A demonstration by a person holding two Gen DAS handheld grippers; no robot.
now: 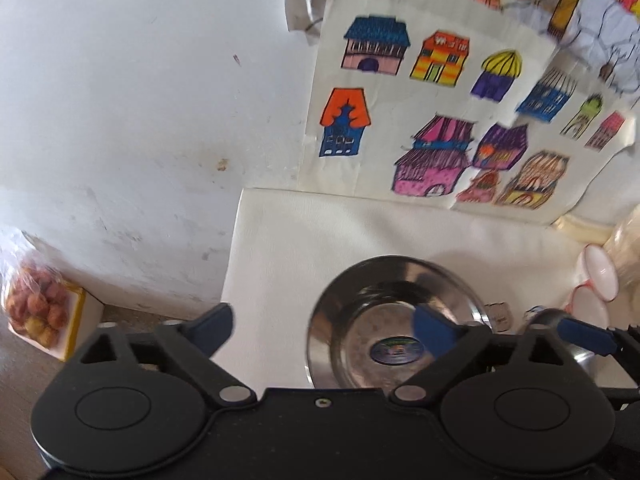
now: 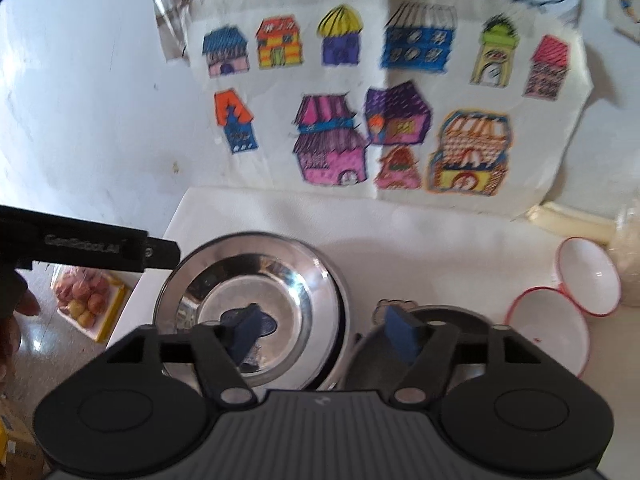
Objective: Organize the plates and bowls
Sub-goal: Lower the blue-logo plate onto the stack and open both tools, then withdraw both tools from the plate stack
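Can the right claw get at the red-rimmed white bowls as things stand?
Probably yes. The right claw is open and empty, and the red-rimmed white bowls lie uncovered just to its right, with nothing between.

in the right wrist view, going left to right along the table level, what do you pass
bag of fruit → steel plate → dark bowl → white bowls with red rims

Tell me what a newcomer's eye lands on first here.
The cloth with bright painted houses hangs on the wall behind the table. Below it, a shiny steel plate sits on the white table, under both open grippers, with two red-rimmed white bowls at the right. A bag of fruit lies on the floor at left.
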